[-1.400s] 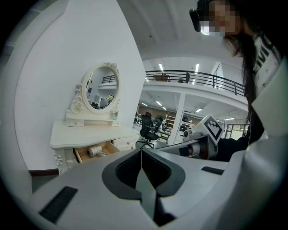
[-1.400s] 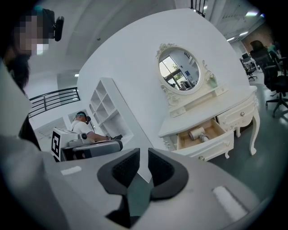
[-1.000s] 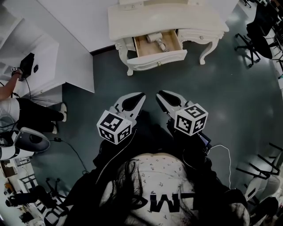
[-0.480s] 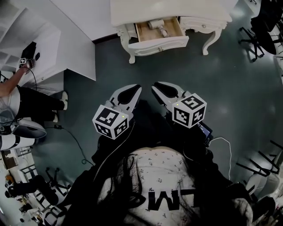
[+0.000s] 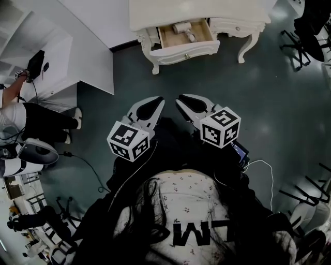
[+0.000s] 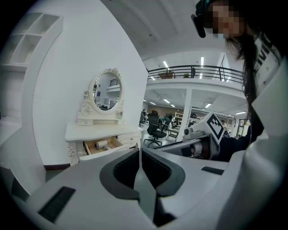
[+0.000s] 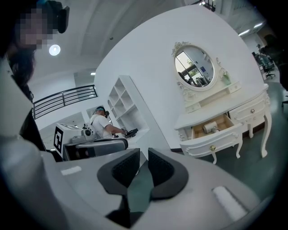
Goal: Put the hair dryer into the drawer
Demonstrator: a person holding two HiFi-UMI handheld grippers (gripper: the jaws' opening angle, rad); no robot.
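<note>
Both my tongs are clenched on nothing: the left gripper and the right gripper have their jaws pressed together. The pale cream hair dryer already lies in the open wooden-lined drawer of the white carved dressing table. That is well apart from me, straight ahead across bare floor. Its barrel seems to run crosswise to the drawer's travel, though it is too small to be sure. The drawer front sits slightly rightward, so I judge my right gripper better lined up for pushing it in.
</note>
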